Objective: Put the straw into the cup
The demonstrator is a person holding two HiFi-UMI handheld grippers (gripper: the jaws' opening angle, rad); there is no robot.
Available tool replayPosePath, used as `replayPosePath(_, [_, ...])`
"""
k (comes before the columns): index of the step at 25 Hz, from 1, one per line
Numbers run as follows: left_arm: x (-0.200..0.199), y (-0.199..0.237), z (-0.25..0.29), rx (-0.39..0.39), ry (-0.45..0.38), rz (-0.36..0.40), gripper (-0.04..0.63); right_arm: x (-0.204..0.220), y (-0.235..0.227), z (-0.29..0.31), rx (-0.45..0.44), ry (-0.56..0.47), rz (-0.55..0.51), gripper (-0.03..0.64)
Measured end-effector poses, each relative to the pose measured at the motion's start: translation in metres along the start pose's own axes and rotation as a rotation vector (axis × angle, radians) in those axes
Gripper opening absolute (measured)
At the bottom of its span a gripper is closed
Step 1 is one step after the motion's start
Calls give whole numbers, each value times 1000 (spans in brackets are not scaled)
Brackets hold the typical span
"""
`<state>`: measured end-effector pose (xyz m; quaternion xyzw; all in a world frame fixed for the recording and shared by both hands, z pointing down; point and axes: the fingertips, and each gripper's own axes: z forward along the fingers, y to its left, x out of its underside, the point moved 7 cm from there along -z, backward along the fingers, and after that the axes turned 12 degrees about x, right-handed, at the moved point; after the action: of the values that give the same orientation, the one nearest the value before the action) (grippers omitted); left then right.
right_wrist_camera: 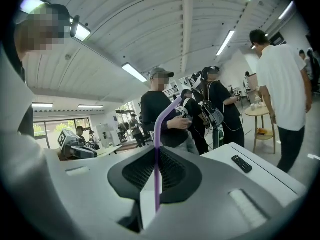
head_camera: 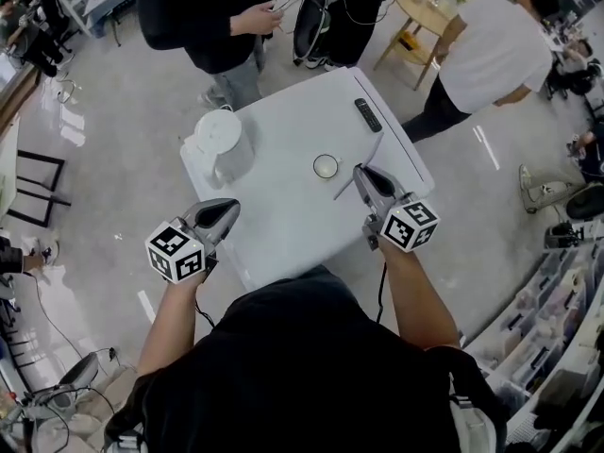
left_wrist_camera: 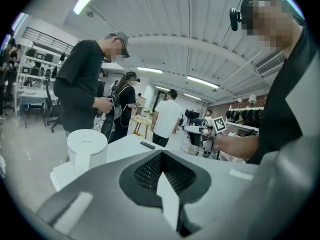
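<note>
Right now the right gripper is clamped on the purple straw, jaws pinched tight around it. The straw runs slanted across the jaws above the table, just beside the cup and not in it. The cup stands upright near the table's right edge. The left gripper has its jaws together with nothing between them, over the near left edge. A white kettle sits at the left corner and a black remote lies by the far right edge.
</note>
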<state>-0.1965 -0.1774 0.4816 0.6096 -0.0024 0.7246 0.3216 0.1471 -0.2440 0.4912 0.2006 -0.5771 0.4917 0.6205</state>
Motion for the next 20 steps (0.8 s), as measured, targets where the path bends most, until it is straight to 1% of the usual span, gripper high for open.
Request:
replayPosePath(8, [-2,15,13,-24,-2,-22,0,-1,-21,27,-16,32,-5,49])
replayPosePath(20, [-1,31,31,-54,5,-61,0,10,-49,65,-33,78,15,49])
